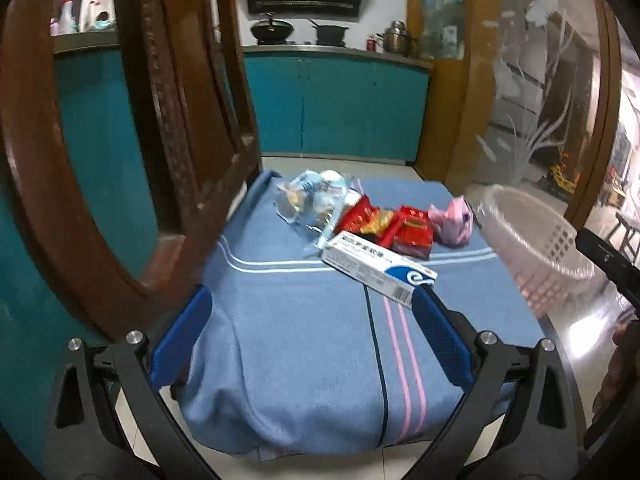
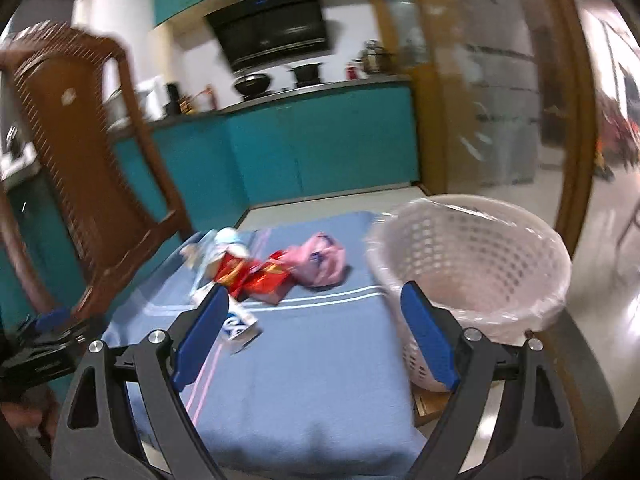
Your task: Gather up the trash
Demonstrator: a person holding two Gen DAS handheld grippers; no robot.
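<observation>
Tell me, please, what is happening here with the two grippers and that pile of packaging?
A person is clearing trash from a blue blanket. Both the left gripper and the right gripper are open and hold nothing. A white-and-blue carton, red wrappers, a clear plastic wrapper and a pink wrapper lie clustered at the far end. The bag-lined white basket stands to the right; nothing shows inside it.
</observation>
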